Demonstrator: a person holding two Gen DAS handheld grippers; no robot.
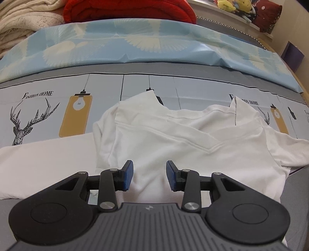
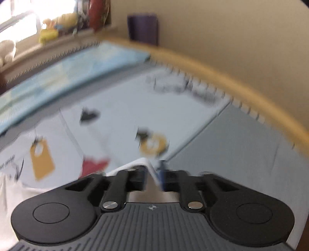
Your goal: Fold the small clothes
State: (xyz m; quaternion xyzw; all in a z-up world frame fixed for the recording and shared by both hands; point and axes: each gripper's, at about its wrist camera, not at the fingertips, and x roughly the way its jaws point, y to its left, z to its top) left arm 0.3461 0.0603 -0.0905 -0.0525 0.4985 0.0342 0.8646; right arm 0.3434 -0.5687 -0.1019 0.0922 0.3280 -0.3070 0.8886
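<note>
A white short-sleeved shirt (image 1: 173, 146) lies spread on the printed bed sheet (image 1: 48, 115), collar away from me. My left gripper (image 1: 149, 174) hovers over its lower middle, blue pads (image 1: 128, 174) apart, nothing between them. Another white cloth (image 1: 38, 170) lies flat to the left. The right wrist view is blurred by motion. My right gripper (image 2: 152, 176) has a peaked fold of white cloth (image 2: 149, 170) standing between its fingers, and the pads look closed against it. More white cloth (image 2: 11, 185) shows at the lower left.
A light blue patterned cover (image 1: 135, 44), a red blanket (image 1: 127, 9) and cream blankets (image 1: 25, 21) lie at the far side. The wooden bed edge (image 2: 222, 77) curves along the wall. A purple box (image 2: 143, 29) stands there. A small red patch (image 2: 94, 166) lies on the sheet.
</note>
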